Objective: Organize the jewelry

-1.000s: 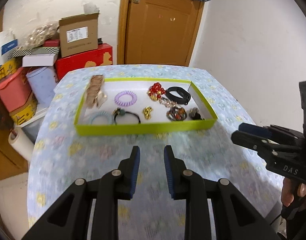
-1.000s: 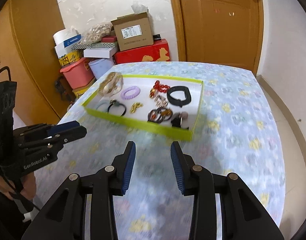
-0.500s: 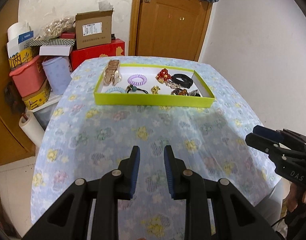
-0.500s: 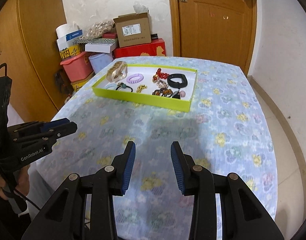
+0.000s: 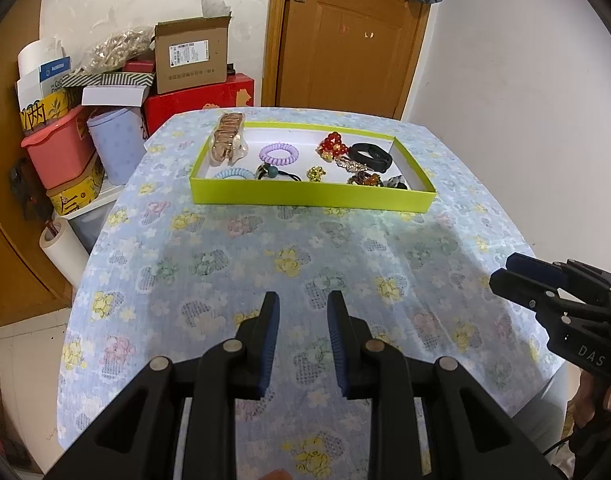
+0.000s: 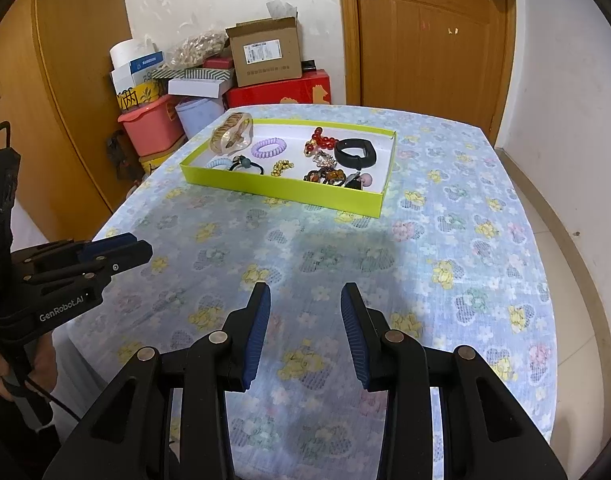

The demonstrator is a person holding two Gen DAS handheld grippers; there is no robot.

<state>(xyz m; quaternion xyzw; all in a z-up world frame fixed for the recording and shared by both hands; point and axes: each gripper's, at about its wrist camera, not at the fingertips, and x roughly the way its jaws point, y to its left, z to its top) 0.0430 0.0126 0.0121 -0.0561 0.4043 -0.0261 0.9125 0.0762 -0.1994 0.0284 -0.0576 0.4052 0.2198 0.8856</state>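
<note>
Both black two-finger grippers with blue ribbed pads are released and grasp nothing. In the left wrist view the left gripper (image 5: pixel 301 344) occupies the bottom centre, its jaws parted over bare cloth; the right gripper (image 5: pixel 521 280) enters at the right edge. In the right wrist view the right gripper (image 6: pixel 305 332) sits at bottom centre with a wider gap, and the left gripper (image 6: pixel 121 250) enters from the left edge, held by a hand (image 6: pixel 9 368) with a black cable.

Surface: a table covered by a pale blue cloth with yellow and pink flower print (image 6: pixel 445 264). At its far end, in the upper centre of both views and well apart from both grippers, stands a shallow lime-green rectangular tray with a white floor (image 5: pixel 309 196). Inside lie a lilac spiral hair tie (image 5: pixel 278 153), a black wristband (image 5: pixel 371 156), a red bead cluster (image 5: pixel 332 146) and other small ornaments.

Room: a brown wooden door (image 5: pixel 345 40) stands behind the table. Upper left holds stacked storage: a brown cardboard carton (image 5: pixel 191 58), a red box (image 5: pixel 193 102) and a pink plastic bin (image 5: pixel 59 148). White walls (image 5: pixel 525 80) flank the door.
</note>
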